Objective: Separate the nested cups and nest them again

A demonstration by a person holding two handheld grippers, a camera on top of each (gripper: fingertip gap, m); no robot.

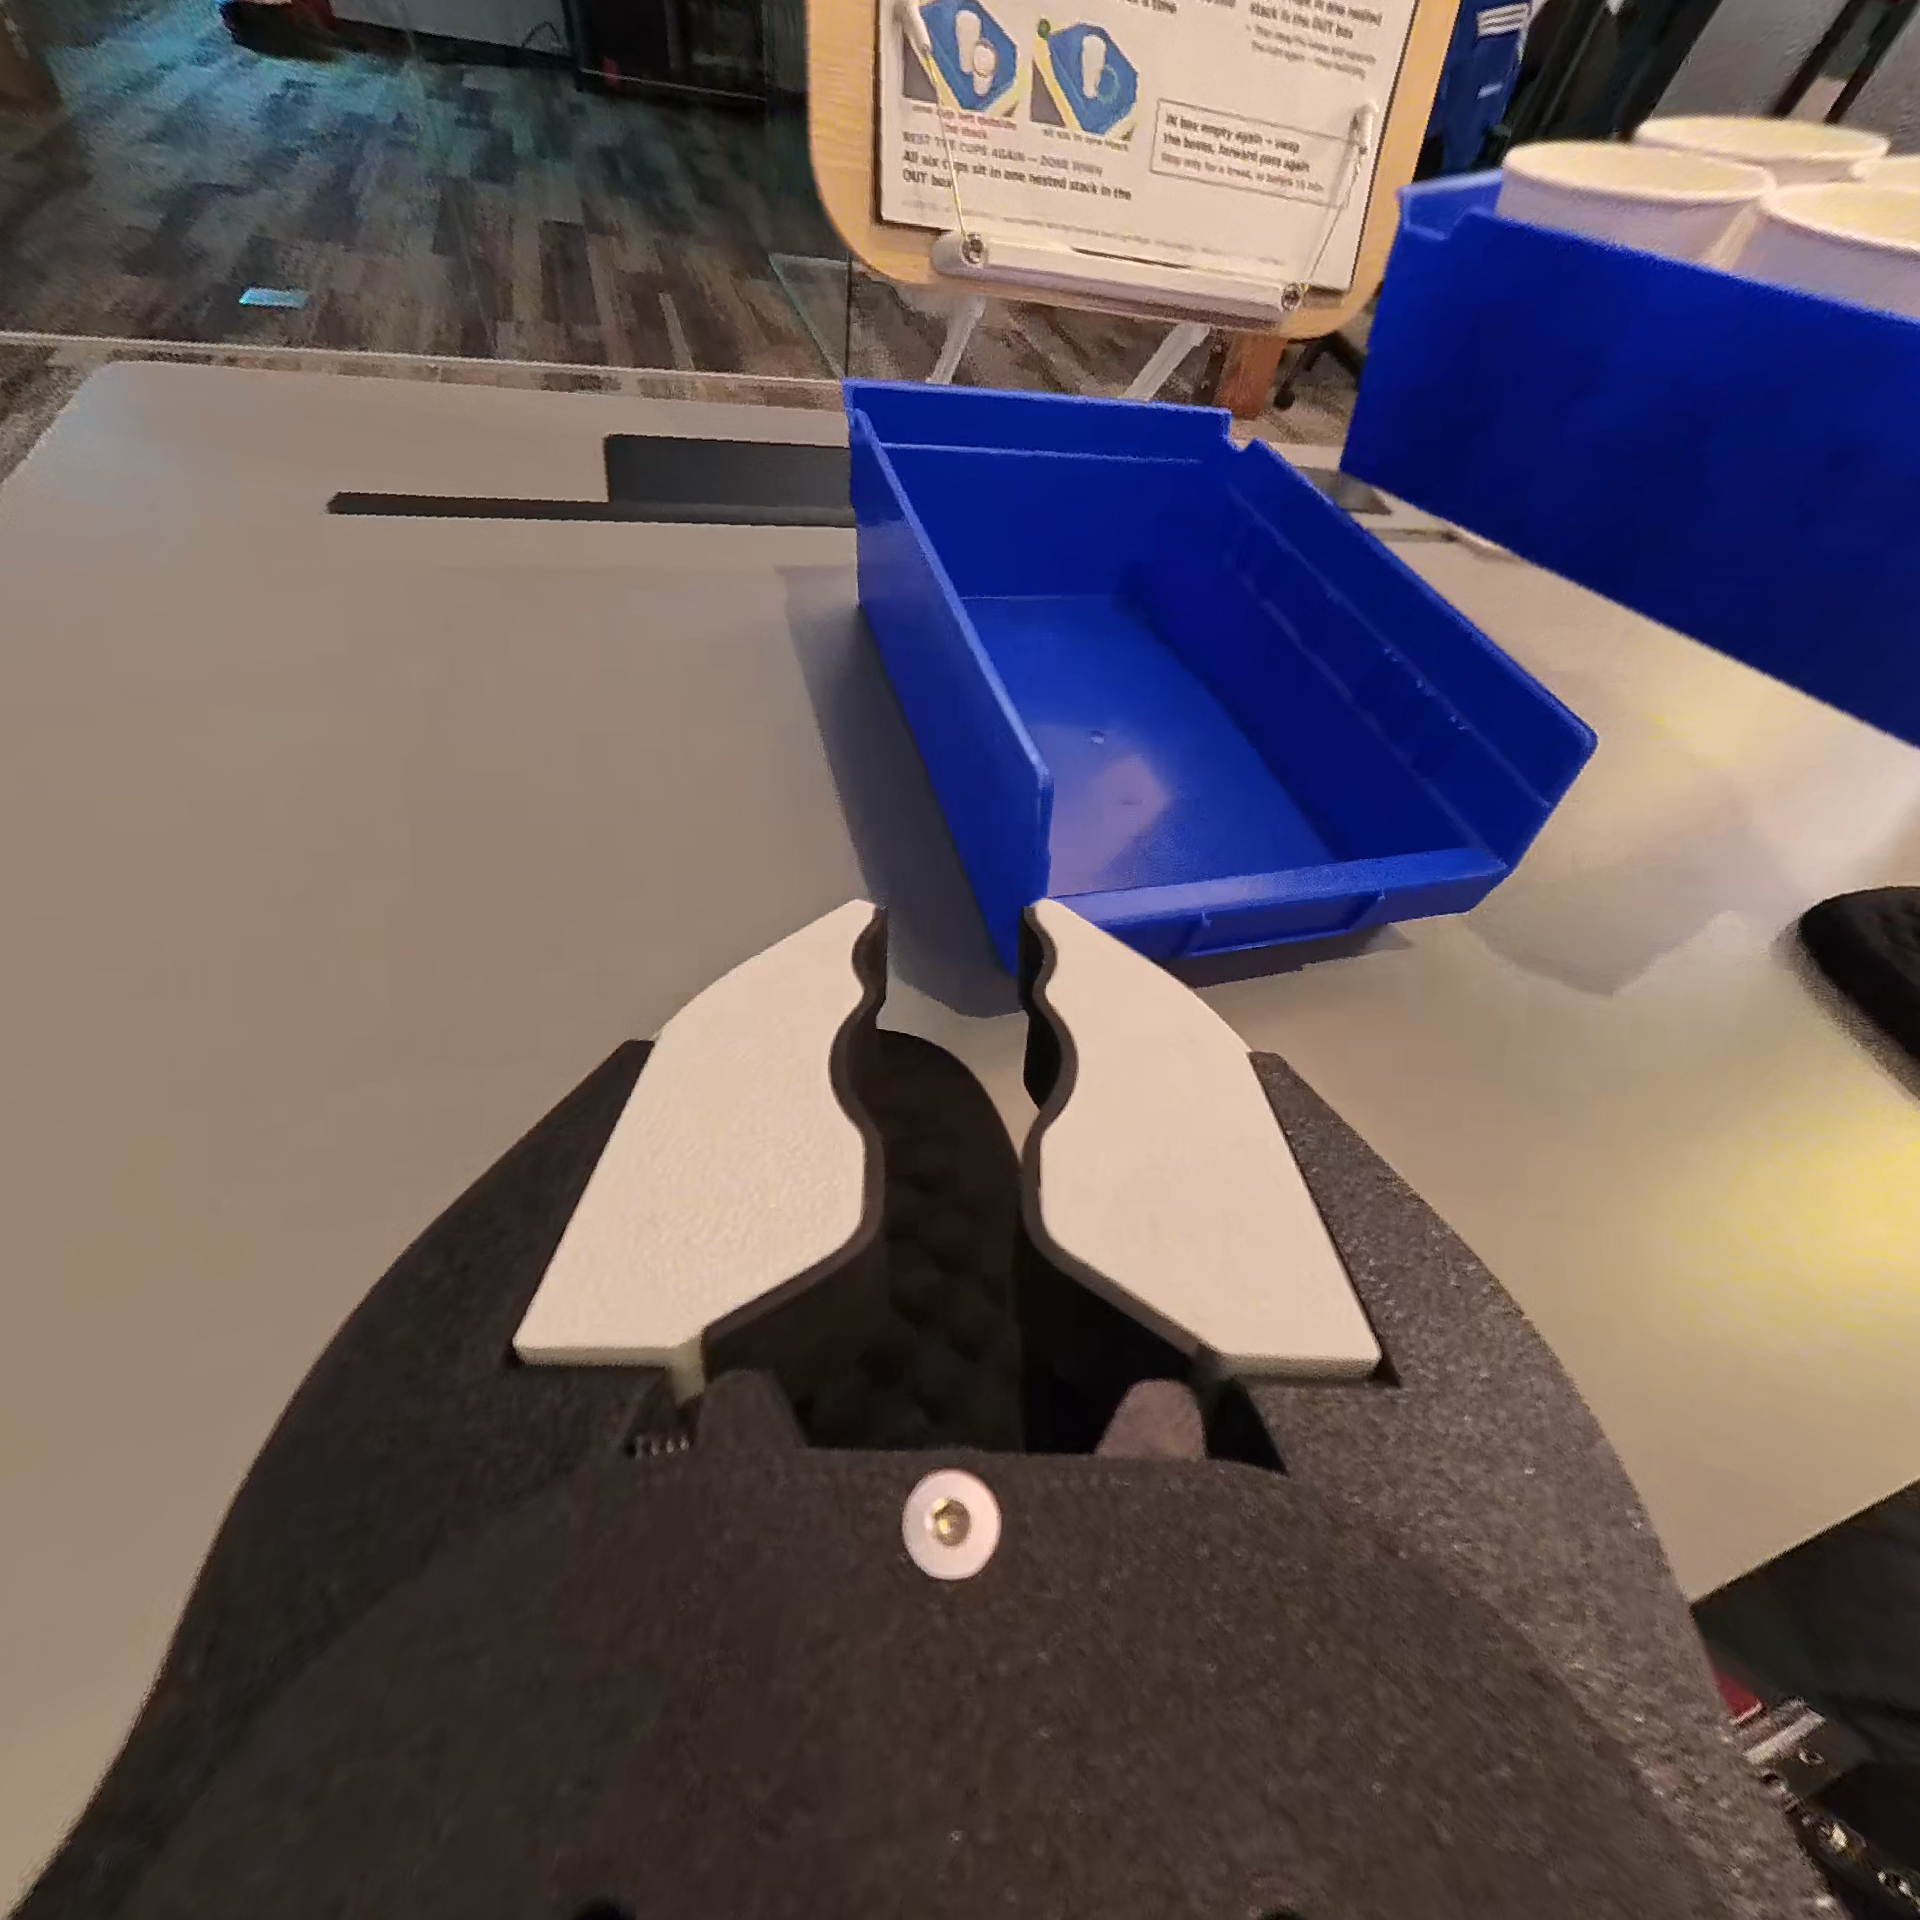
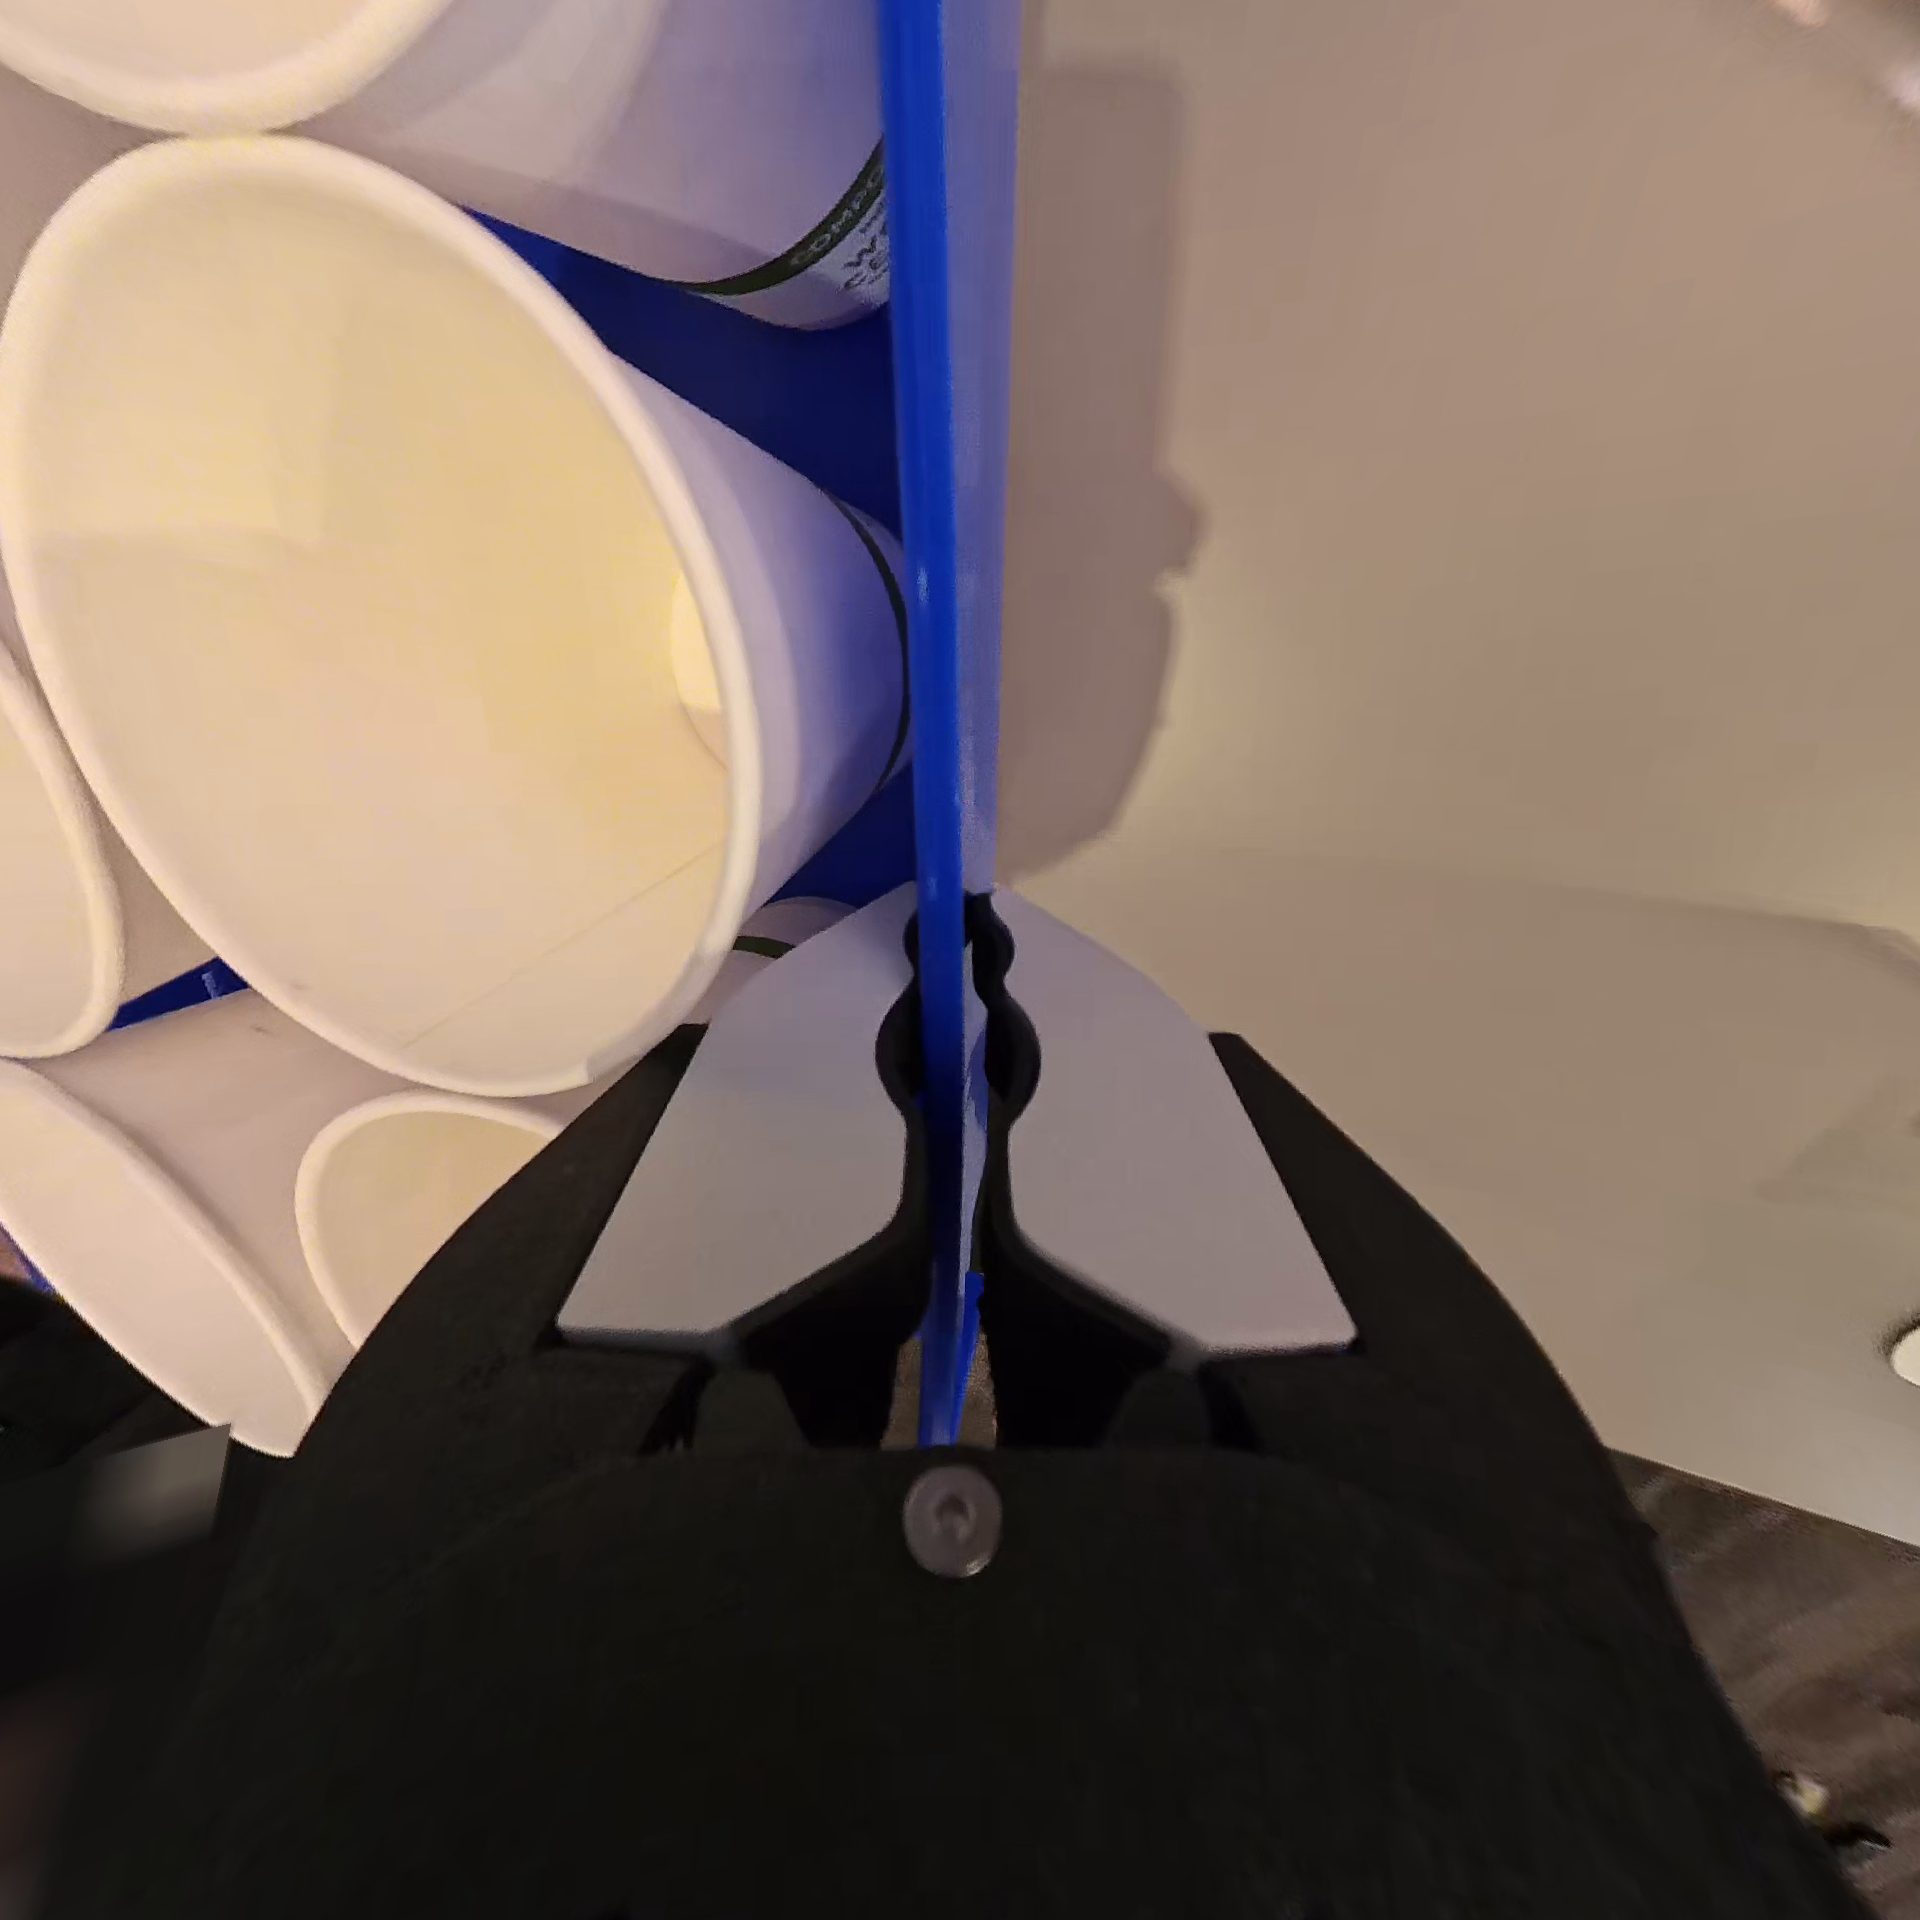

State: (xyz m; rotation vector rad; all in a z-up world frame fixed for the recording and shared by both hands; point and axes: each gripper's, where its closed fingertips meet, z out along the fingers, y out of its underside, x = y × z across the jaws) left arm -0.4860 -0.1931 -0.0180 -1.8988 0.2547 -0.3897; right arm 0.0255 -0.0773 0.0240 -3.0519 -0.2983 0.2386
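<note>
- Warm indoor light; yellowish glare on the counter [image 1: 1756, 1195] right of the fingers [image 1: 727, 1143].
- Soft shadows beyond the fingers [image 2: 1143, 1164]; cups [image 2: 364, 623] slightly blurred; wide-angle bending at edges.

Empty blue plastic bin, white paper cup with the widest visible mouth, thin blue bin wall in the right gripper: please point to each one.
Empty blue plastic bin [image 1: 1132, 717]: left wrist view, bare floor.
White paper cup [image 2: 343, 582]: right wrist view, inside wall.
Thin blue bin wall [image 2: 920, 520]: right wrist view, top edge.

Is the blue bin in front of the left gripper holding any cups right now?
No. The blue bin ahead of the left gripper shows only its bare floor; the white cups sit in another bin.
</note>
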